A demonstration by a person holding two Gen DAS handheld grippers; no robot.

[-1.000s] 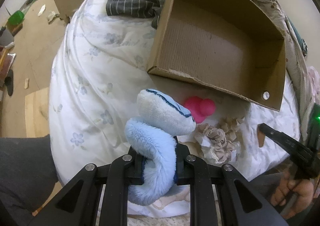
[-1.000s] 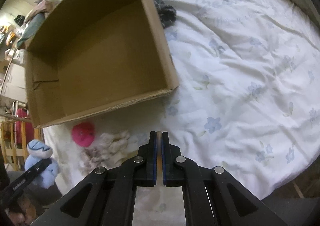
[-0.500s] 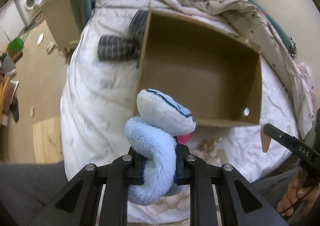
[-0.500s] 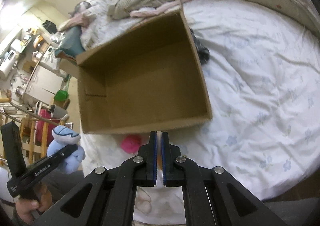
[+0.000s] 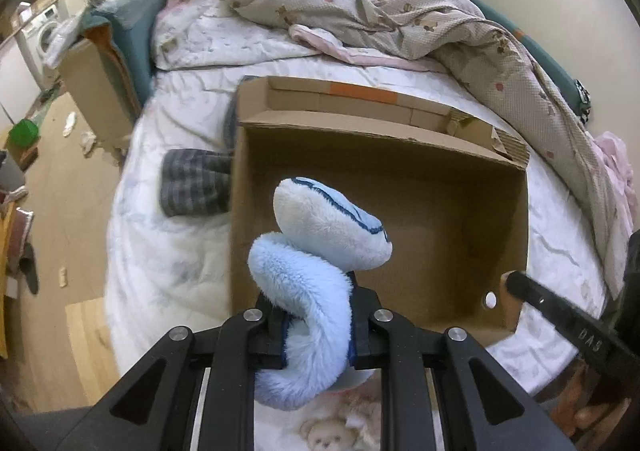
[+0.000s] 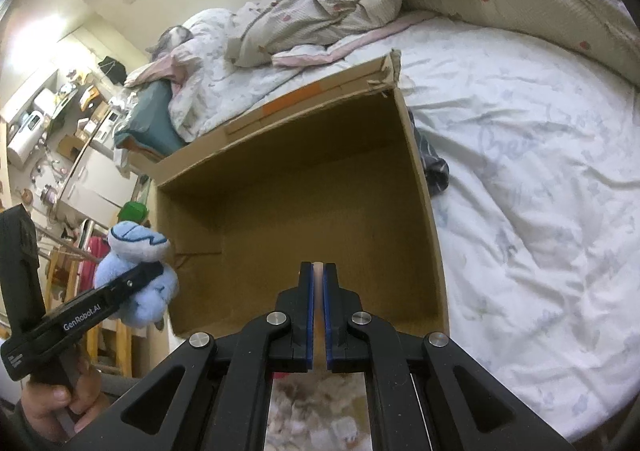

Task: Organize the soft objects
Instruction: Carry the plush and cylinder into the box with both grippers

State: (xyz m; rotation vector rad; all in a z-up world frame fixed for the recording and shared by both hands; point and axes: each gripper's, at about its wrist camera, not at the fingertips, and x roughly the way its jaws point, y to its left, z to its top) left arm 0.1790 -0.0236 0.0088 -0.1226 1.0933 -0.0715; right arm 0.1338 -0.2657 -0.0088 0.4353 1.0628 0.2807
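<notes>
Since a second ago your left gripper (image 5: pixel 318 325), fingers pinching the blue plush toy (image 5: pixel 316 263), has risen toward the cardboard box (image 5: pixel 400 207); opening lies straight ahead. Right gripper (image 6: pixel 319 311): fingers pressed together.

I see the bed (image 6: pixel 540 211) carrying an open cardboard box (image 5: pixel 420 219), a striped cloth (image 5: pixel 194 183) and a rumpled blanket (image 5: pixel 400 11).

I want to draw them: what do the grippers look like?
Both are black plastic. The left gripper and the right gripper have angular fingers with silver round bolts, triangle cut-outs and blue pads inside. White lettering, "GenRobot.AI", runs along the left one's side. A bare hand grips its handle.
</notes>
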